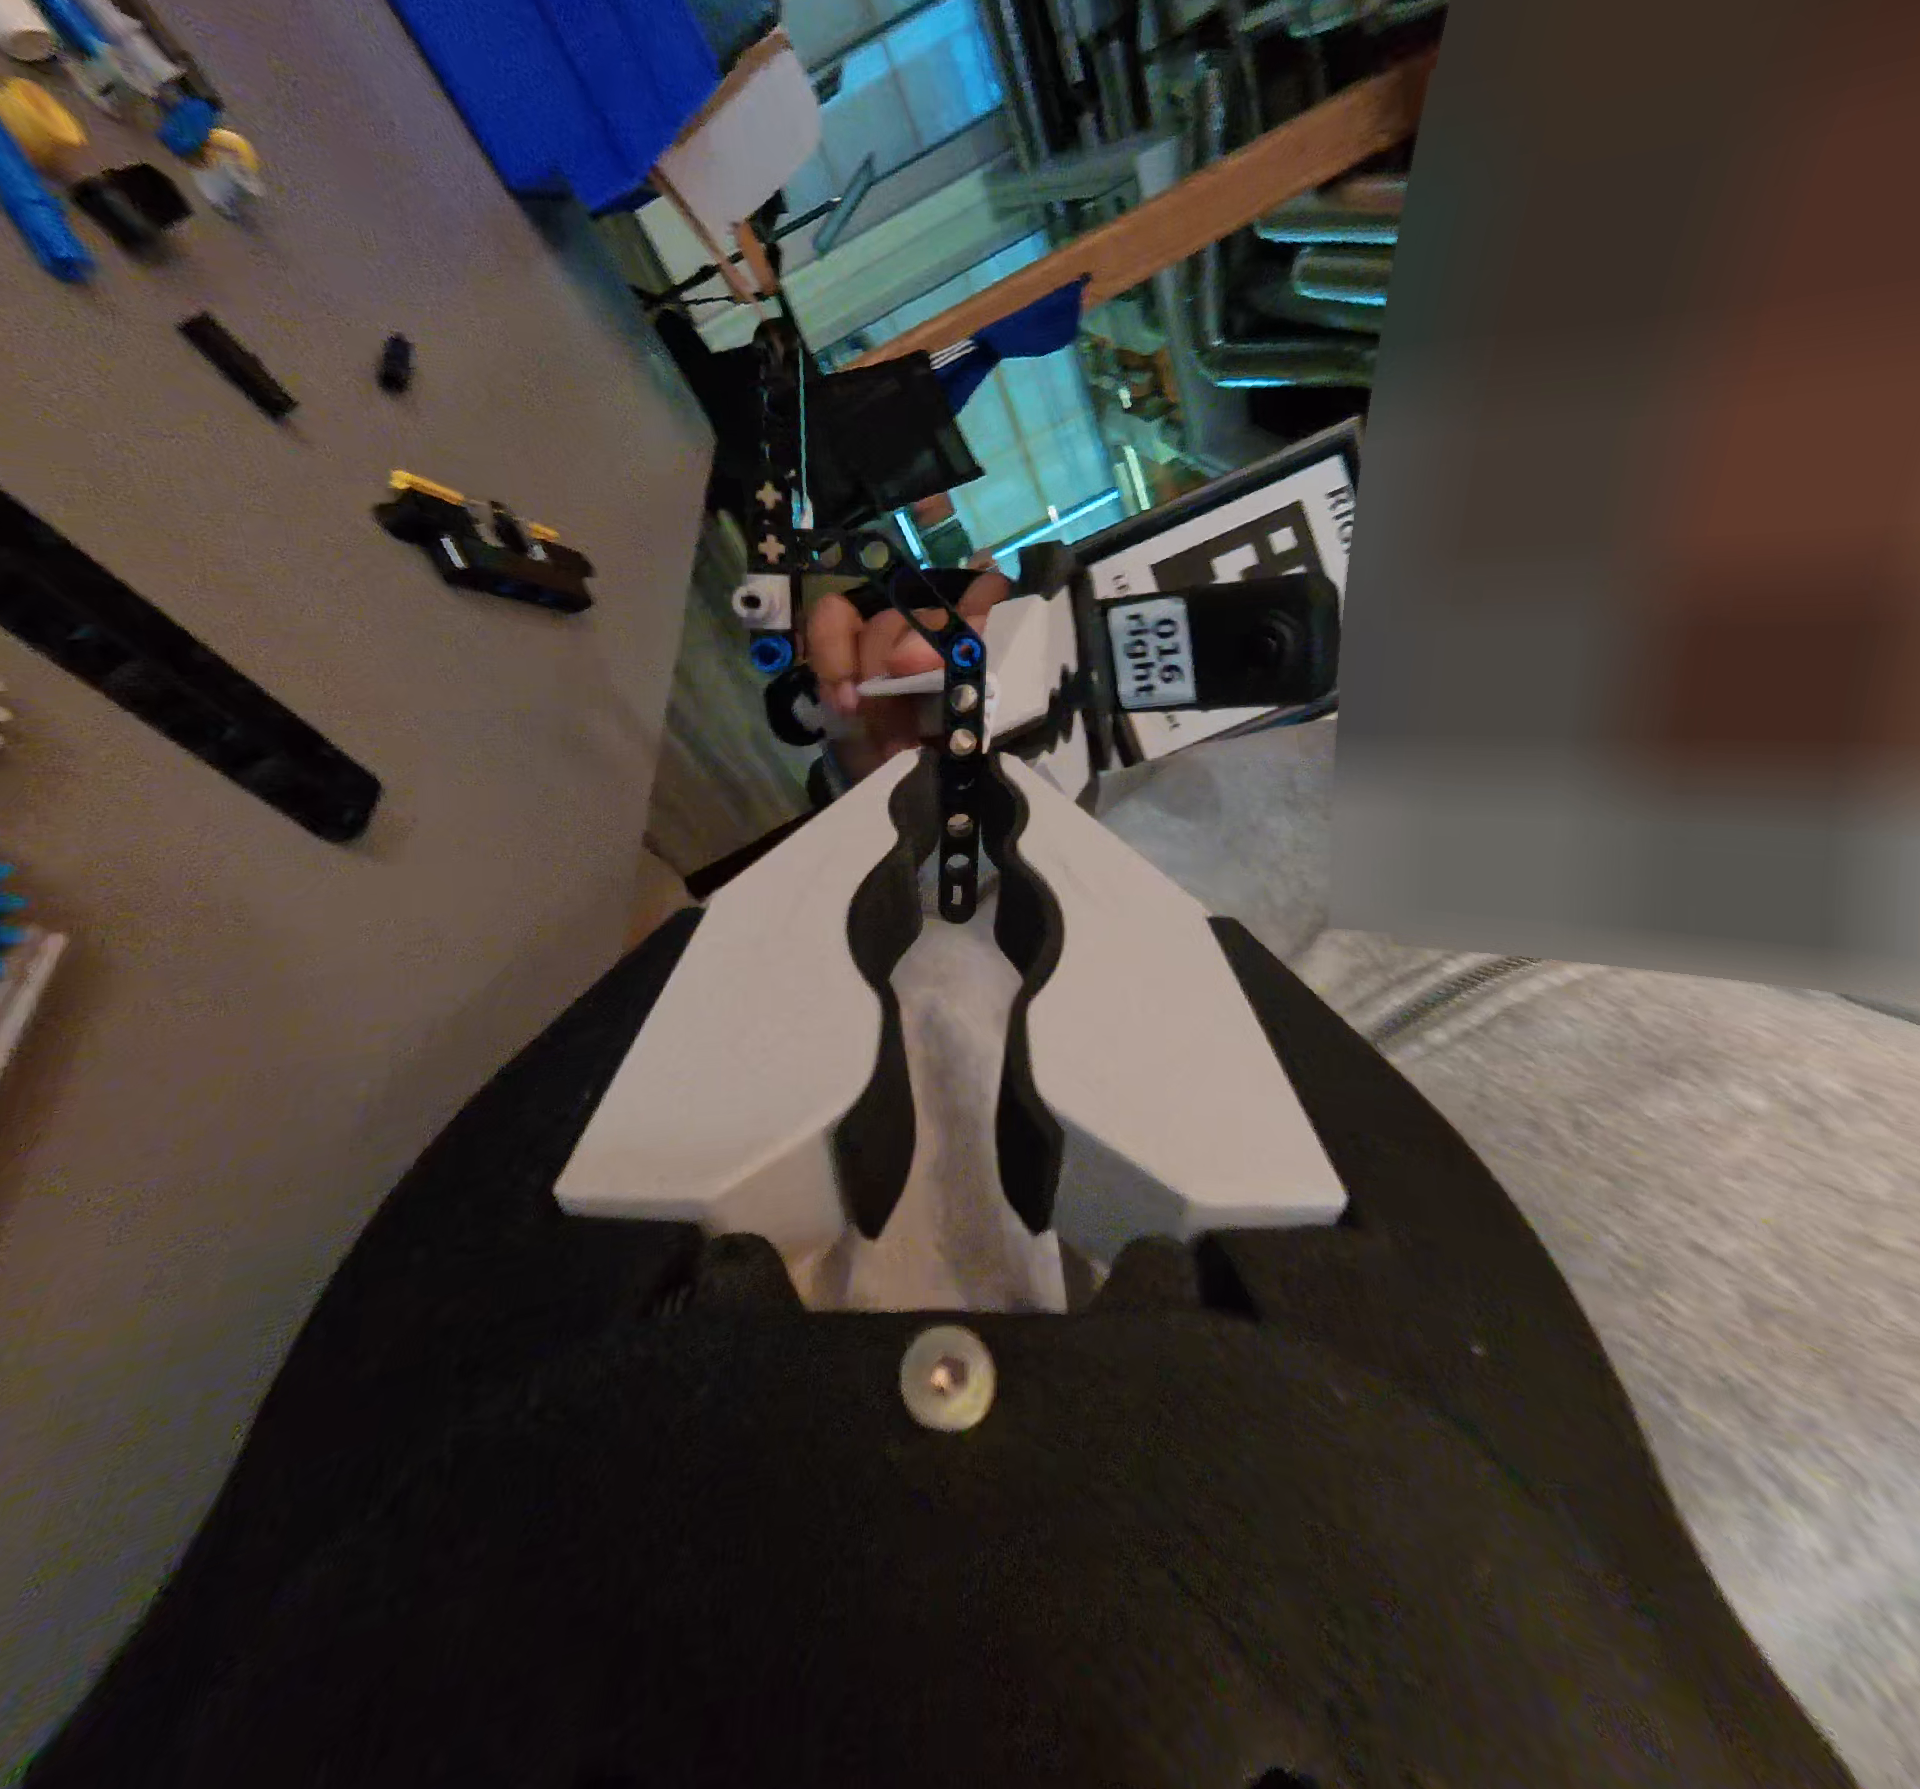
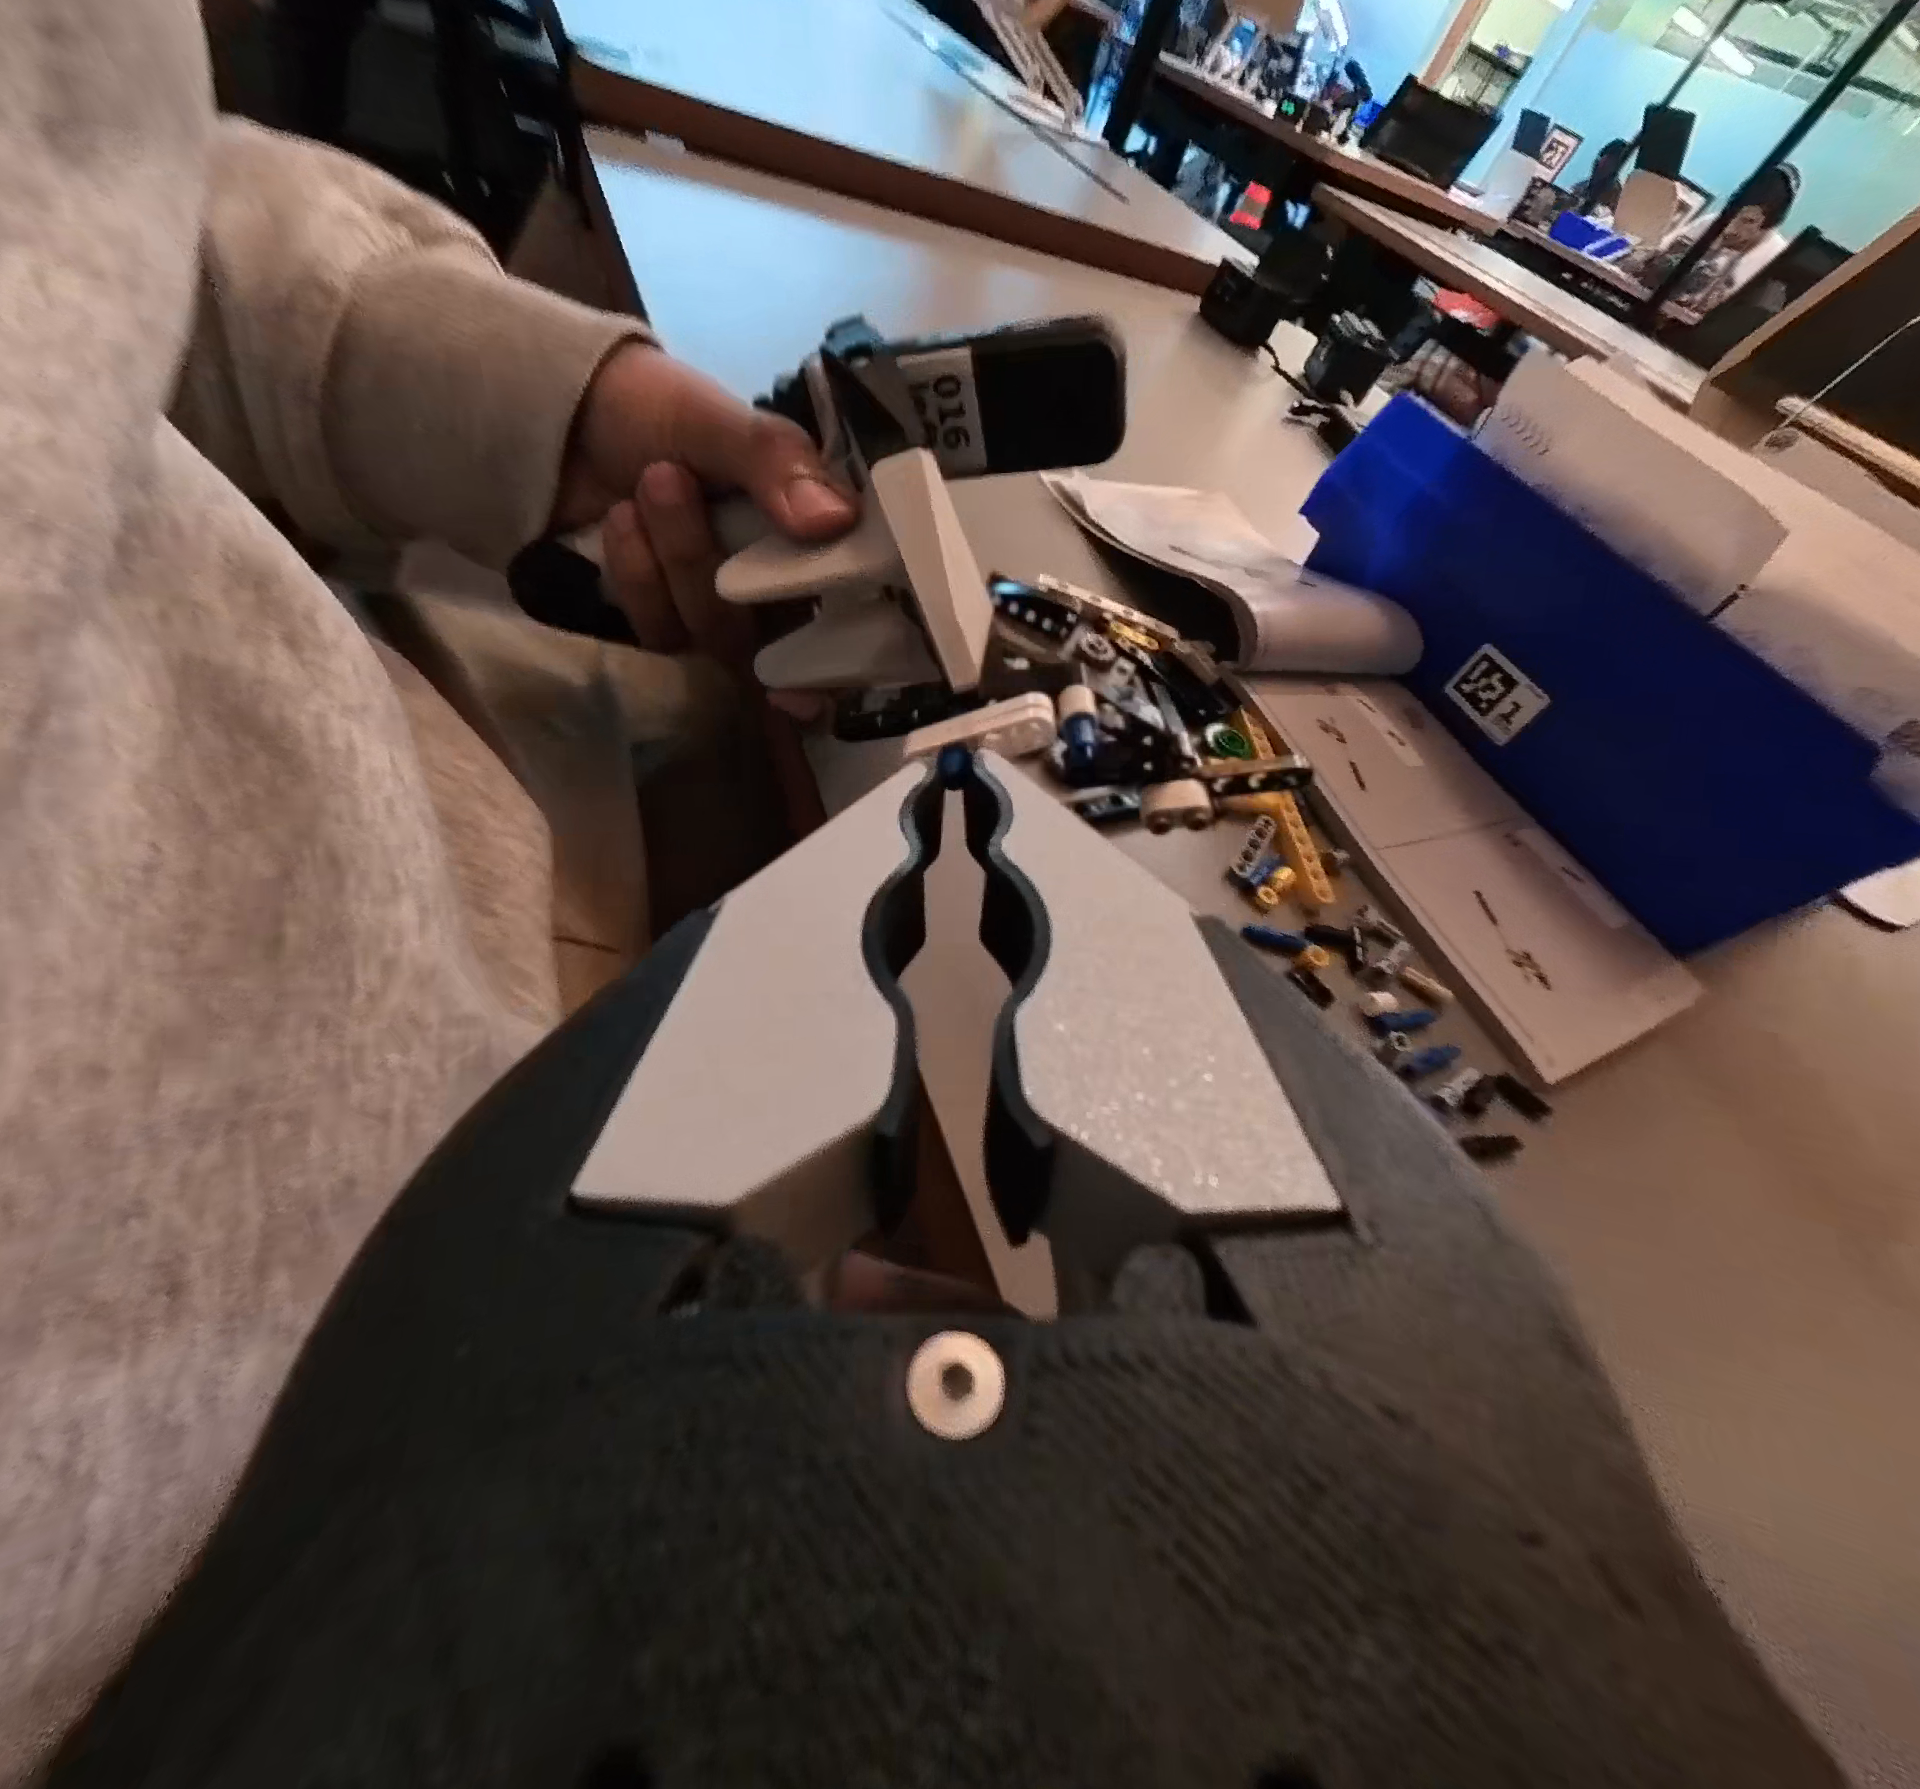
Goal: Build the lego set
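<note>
Clamping a black holed beam [image 1: 958, 804], the left tongs [image 1: 961, 763] hold it off the beige table's [image 1: 343, 700] edge. Right tongs [image 2: 954, 783] pinch a small blue pin [image 2: 952, 765] at their tips. Loose lego pieces [image 2: 1164, 711] lie beside the blue box [image 2: 1621, 700], on paper sheets [image 2: 1455, 866]. Desks and glass partitions lie beyond the box.

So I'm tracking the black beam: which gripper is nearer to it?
Left. The left gripper is shut on the black beam; the right gripper, pinching a blue pin, is apart from it.
</note>
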{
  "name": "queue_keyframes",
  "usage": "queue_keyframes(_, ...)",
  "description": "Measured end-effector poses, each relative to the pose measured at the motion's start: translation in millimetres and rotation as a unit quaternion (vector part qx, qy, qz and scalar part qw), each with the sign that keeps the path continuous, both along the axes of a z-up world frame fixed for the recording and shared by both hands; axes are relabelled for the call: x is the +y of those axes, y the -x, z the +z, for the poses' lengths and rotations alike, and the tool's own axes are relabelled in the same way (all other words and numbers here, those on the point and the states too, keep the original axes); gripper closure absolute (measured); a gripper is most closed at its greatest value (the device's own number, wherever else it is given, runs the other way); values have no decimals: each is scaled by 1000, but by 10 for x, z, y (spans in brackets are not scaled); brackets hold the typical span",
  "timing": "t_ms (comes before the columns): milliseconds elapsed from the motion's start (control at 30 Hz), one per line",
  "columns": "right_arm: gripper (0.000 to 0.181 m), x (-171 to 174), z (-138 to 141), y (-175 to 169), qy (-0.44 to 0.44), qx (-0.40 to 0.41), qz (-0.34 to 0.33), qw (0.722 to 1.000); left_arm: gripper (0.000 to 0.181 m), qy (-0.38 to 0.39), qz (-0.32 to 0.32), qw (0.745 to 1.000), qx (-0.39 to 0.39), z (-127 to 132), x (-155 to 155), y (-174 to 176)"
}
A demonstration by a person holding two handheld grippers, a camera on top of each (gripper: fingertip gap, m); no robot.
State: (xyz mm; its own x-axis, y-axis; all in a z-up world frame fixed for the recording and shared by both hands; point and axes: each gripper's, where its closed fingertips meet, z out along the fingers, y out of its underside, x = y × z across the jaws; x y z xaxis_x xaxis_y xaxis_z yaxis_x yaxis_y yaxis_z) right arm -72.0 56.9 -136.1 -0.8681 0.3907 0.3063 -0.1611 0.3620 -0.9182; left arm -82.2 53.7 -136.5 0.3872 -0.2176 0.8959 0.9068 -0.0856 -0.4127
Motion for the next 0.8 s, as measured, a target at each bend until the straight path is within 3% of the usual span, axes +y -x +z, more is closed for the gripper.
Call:
queue_keyframes(133,180,-56,63,-190,57,-60,22,996,177,-42,0,999,-34,136,-58,-201)
queue_keyframes(367,180,-123,-34,-763,119,-182,7,976,177,2,42,997,-72,10,-131,-747)
queue_keyframes(467,180,-140,-1,-850,121,-197,-5,973,177,22,34,998,-58,24,-149,-836)
queue_keyframes(800,180,-315,-10,-1075,108,-243,38,963,177,47,4,992,-116,-45,-328,-1093)
